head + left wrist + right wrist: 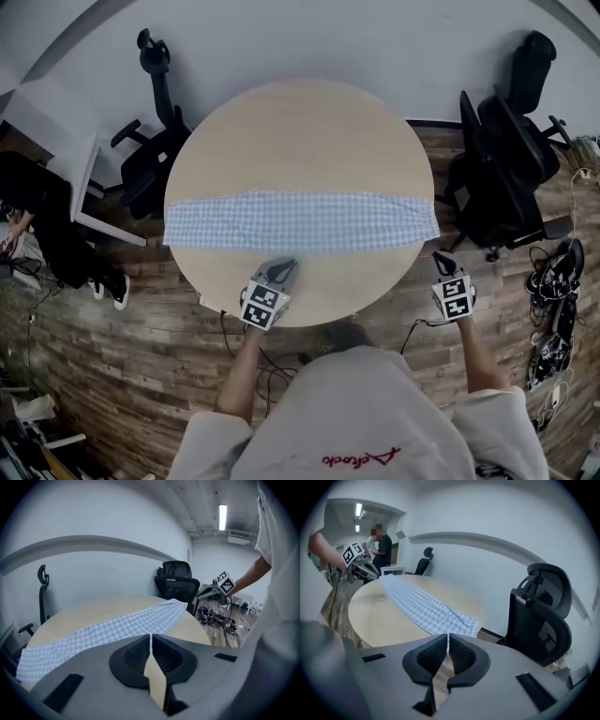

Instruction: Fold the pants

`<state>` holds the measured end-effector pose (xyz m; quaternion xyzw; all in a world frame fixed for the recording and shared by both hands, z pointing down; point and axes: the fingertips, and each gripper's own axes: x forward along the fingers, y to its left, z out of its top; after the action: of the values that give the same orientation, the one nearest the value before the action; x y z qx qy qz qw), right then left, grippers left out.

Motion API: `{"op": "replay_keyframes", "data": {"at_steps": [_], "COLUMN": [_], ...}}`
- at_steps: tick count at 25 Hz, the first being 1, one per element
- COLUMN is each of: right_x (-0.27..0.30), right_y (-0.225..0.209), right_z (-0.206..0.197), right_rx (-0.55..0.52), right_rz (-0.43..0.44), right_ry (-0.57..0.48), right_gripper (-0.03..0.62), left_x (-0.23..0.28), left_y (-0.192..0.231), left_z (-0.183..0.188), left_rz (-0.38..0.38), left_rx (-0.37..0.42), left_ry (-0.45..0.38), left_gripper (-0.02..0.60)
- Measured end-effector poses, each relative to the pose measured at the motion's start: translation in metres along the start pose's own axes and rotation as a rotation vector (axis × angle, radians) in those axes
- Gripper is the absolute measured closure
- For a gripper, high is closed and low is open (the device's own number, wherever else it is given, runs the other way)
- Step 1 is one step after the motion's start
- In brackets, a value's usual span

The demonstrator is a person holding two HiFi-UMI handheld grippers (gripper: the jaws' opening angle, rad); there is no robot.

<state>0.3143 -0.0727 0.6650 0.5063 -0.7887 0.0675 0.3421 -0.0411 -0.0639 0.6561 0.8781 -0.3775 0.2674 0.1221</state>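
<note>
Pale wood is showing bare on the round desk [300, 131] on both sides of the blue-checked pants [300, 221], which are lying flat in a long band across its middle, from the left rim to the right. The left claw [280, 268] is hovering over the near rim just short of the cloth and the right claw [442, 259] is hanging off the desk's right side, both with jaws pressed together on nothing. Black office chairs [155, 155] are standing at either side on a plank floor [122, 366], with a white wall [93, 522] curving behind.
</note>
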Motion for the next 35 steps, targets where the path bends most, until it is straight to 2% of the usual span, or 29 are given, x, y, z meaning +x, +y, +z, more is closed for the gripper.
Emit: {"op": "replay_keyframes", "data": {"at_steps": [3,5,8,11,15,18,22,23,24,25,30,35], "right_x": [-0.016,-0.024,-0.034,-0.039,-0.034,-0.019,0.012,0.020,0.028,0.037,0.082,0.123], "right_y": [0.013,0.022,0.028,0.021,-0.001,-0.025,-0.052,-0.060,-0.068,-0.075,-0.098,-0.087], "right_z": [0.006,0.009,0.012,0.010,0.006,-0.002,-0.011,-0.015,-0.020,-0.025,-0.046,-0.058], "right_rx": [0.179,0.268,0.319,0.328,0.359,0.437,0.539,0.557,0.577,0.602,0.751,0.862], "right_rz": [-0.003,-0.002,0.001,-0.001,-0.015,-0.005,0.065,0.080,0.092,0.105,0.186,0.282], "right_ry": [-0.067,-0.105,-0.136,-0.142,-0.152,-0.168,-0.174,-0.171,-0.167,-0.165,-0.162,-0.122], "right_gripper": [0.560,0.563,0.563,0.563,0.563,0.563,0.554,0.527,0.461,0.439,0.414,0.410], "left_x": [-0.005,-0.005,0.000,0.010,0.022,0.038,0.069,0.078,0.088,0.097,0.132,0.144], "left_y": [-0.018,-0.033,-0.060,-0.081,-0.092,-0.096,-0.104,-0.108,-0.113,-0.117,-0.134,-0.142], "left_z": [0.004,0.005,0.009,0.014,0.015,0.022,0.050,0.058,0.065,0.072,0.091,0.092], "left_rz": [0.002,0.011,-0.008,-0.037,-0.050,-0.044,-0.034,-0.033,-0.032,-0.030,-0.011,0.009], "left_rx": [-0.052,-0.036,-0.048,-0.059,-0.051,-0.047,-0.038,-0.028,-0.017,-0.006,0.022,0.038], "left_ry": [-0.066,-0.081,-0.103,-0.107,-0.072,-0.038,-0.011,-0.003,0.007,0.019,0.088,0.186], "left_gripper": [0.540,0.543,0.543,0.543,0.543,0.543,0.543,0.543,0.543,0.543,0.543,0.543]}}
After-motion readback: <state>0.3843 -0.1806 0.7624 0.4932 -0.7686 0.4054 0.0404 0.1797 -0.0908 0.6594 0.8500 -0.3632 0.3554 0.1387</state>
